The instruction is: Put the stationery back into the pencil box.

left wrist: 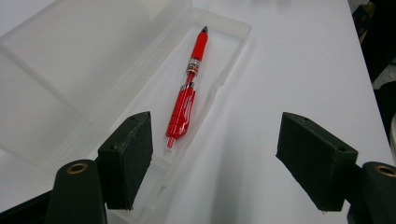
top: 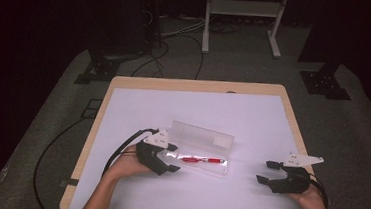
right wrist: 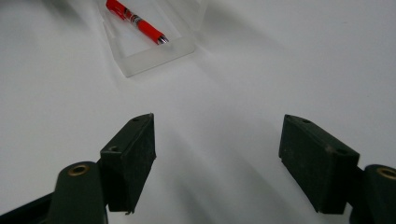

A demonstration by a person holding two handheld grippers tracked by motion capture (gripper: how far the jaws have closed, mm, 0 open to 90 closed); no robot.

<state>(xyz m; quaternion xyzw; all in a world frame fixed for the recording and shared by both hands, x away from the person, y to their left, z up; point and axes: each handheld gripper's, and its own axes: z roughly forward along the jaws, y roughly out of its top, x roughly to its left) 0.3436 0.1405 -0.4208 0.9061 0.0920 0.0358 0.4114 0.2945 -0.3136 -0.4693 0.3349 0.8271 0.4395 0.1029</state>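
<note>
A red pen [top: 202, 160] lies inside the shallow tray of a clear plastic pencil case [top: 202, 151], whose lid is folded open toward the far side of the white table [top: 253, 115]. In the high view the pen's long axis runs left to right across the table, parallel to the case's long sides.

The left claw [top: 168, 157] sits at the left end of the case, its jaws spread wide and holding nothing. In the left gripper view the pen [left wrist: 187, 91] stretches straight away from the claw [left wrist: 224, 161], clip end nearest and tip farthest, so the claw looks along the pen's length rather than across it. One jaw stands over the near end of the case [left wrist: 116, 79]; the other hangs over bare table beside it.

The right claw [top: 263, 172] rests on the table well to the right of the case, also wide open and empty. In the right gripper view the case's end wall [right wrist: 154, 58] and the pen's tip [right wrist: 161, 39] lie far ahead and to the left.

The left claw is plainly the nearer one. Any grasp on the pen would probably need it turned so the jaws close across the barrel, not along it.
</note>
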